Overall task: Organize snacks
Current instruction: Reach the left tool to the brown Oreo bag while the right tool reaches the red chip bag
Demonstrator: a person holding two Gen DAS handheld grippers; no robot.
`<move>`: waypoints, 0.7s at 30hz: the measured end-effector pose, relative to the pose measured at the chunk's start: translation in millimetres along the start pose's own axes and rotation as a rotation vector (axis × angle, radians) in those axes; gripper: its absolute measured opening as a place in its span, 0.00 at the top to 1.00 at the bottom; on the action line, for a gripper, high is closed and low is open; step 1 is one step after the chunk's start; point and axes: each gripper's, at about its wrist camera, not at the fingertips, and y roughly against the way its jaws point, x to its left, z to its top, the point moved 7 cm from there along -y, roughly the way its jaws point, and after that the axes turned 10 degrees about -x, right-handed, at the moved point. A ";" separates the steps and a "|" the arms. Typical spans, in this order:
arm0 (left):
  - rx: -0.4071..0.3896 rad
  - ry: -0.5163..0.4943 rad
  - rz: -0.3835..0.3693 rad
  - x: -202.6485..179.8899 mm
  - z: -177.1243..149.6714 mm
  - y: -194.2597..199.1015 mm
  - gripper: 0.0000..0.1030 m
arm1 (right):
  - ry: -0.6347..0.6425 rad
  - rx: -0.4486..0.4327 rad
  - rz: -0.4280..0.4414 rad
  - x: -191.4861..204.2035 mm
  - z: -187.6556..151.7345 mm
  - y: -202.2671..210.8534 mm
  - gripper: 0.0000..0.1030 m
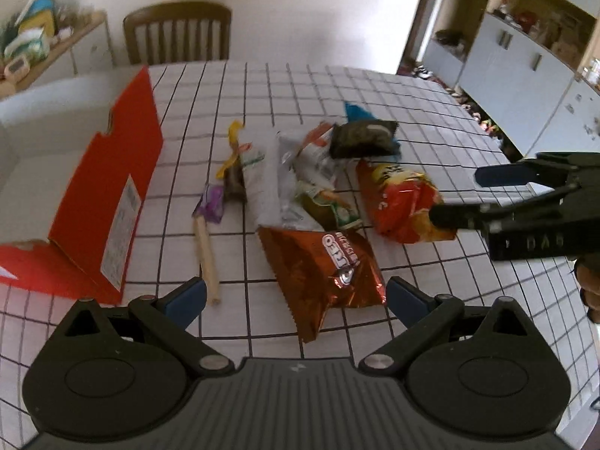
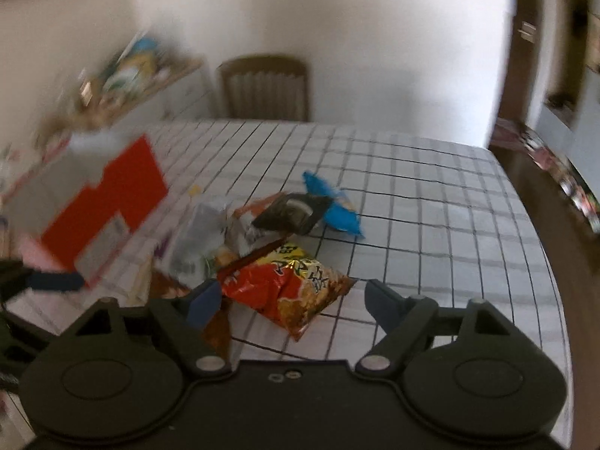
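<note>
Snack packets lie in a loose heap on a white tablecloth ruled with a dark grid. Nearest the left gripper is a shiny copper-brown Oreo bag, crinkled, its lower corner lying between the 2 blue-padded fingers. Both fingers stand spread apart and grip nothing.

Just beyond the left finger lies a pale wooden stick with a purple wrapper at its far end. Farther out are a silver packet, a green-and-white packet, a dark cookie packet and a blue packet at the back.

Ahead of the right gripper sits a red-and-yellow chip bag, puffy and creased, its near end lying between the spread fingers. No pad presses on it; the right gripper holds nothing. In the left wrist view this gripper enters from the right edge, its finger tip right beside the chip bag, and whether they touch cannot be told.

Outside the left finger stands an open red box, its tall flap upright and its white inside empty. Beyond the heap and past the right finger the cloth lies bare as far as the table's curved edge. A wooden chair stands at the far edge.
</note>
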 end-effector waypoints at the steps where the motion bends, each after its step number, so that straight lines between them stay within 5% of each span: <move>1: 0.009 0.019 -0.003 1.0 0.5 -3.3 0.01 | 0.045 0.021 0.020 -0.6 -0.5 -5.9 0.21; 11: 0.091 0.081 -0.021 -5.7 4.9 -34.6 0.01 | 0.457 0.176 0.222 7.5 5.1 -45.3 0.26; 21: 0.142 0.080 0.016 -9.7 -1.5 -60.0 0.06 | 0.511 0.259 0.326 10.1 0.4 -78.1 0.31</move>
